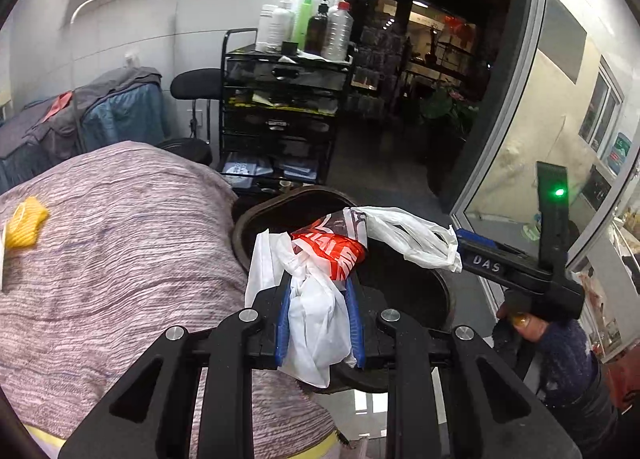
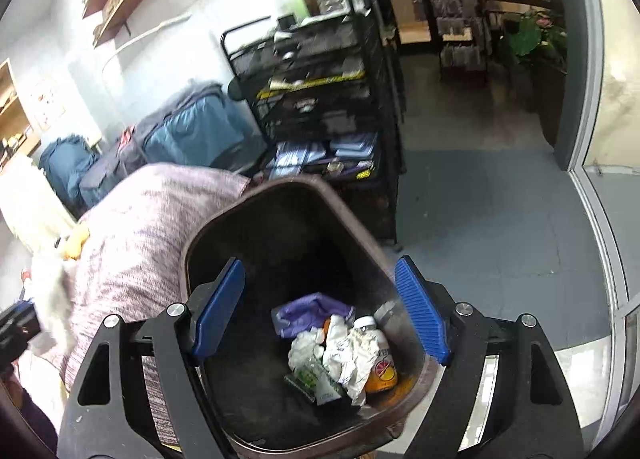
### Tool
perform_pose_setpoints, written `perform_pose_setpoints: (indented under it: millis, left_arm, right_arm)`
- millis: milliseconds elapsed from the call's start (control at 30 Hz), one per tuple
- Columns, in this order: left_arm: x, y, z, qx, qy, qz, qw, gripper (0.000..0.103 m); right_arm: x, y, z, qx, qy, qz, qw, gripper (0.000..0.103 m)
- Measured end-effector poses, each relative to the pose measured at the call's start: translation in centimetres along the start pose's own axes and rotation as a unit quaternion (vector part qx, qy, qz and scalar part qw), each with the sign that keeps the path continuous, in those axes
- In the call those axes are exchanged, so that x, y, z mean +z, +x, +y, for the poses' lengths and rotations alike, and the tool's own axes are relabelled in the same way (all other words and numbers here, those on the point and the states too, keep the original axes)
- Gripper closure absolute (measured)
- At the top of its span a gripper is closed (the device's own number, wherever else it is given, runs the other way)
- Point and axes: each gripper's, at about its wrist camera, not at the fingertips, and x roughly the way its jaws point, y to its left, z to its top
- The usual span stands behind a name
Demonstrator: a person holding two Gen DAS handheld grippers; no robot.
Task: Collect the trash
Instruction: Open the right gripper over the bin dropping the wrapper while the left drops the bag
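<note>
My left gripper (image 1: 320, 323) is shut on a crumpled white plastic bag with red print (image 1: 316, 299) and holds it over the rim of a dark brown trash bin (image 1: 424, 287). My right gripper (image 2: 320, 307) is open and empty, hovering above the bin's (image 2: 248, 215) opening. At the bottom of the bin lie crumpled paper (image 2: 348, 355), a purple wrapper (image 2: 308, 311) and an orange-labelled bottle (image 2: 380, 363). The right gripper also shows in the left wrist view (image 1: 460, 251), beside a loose end of the bag; whether it touches the bag cannot be told.
A bed with a pink-grey knit cover (image 1: 112, 259) lies left of the bin, with a yellow item (image 1: 26, 221) on it. A black cart (image 1: 280, 115) carrying bottles stands behind. A glass door (image 1: 560, 119) is at the right. Grey floor (image 2: 500, 211) lies beyond the bin.
</note>
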Motion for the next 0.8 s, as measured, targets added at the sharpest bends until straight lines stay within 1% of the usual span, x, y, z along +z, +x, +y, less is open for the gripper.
perform_pose_setpoints:
  millis: [200, 400, 567, 700, 800]
  left_arm:
    - [0.9, 2.2, -1.3, -0.018, 0.007, 0.026, 0.9995, 0.080]
    - [1.3, 4.5, -2.6, -0.023, 0.012, 0.053, 0.9983, 0.080]
    - [1.6, 6.1, -3.6, -0.020, 0.024, 0.069, 0.9971, 0.080]
    - [1.7, 7.4, -3.7, -0.021, 0.023, 0.084, 0.9960, 0.079]
    - [1.7, 8.1, -3.8, -0.013, 0.022, 0.089, 0.9957, 0.076]
  right_arm:
    - [0.8, -1.7, -1.8, -0.017, 0.021, -0.022, 0.999, 0.026]
    - [1.2, -2.5, -3.6, -0.030, 0.036, -0.032, 0.998, 0.026]
    - [1.1, -3.0, -4.7, -0.039, 0.045, -0.036, 0.998, 0.026]
    - [1.1, -3.2, -5.3, -0.043, 0.049, -0.037, 0.997, 0.026]
    - [1.2, -3.3, -5.6, -0.046, 0.051, -0.038, 0.997, 0.026]
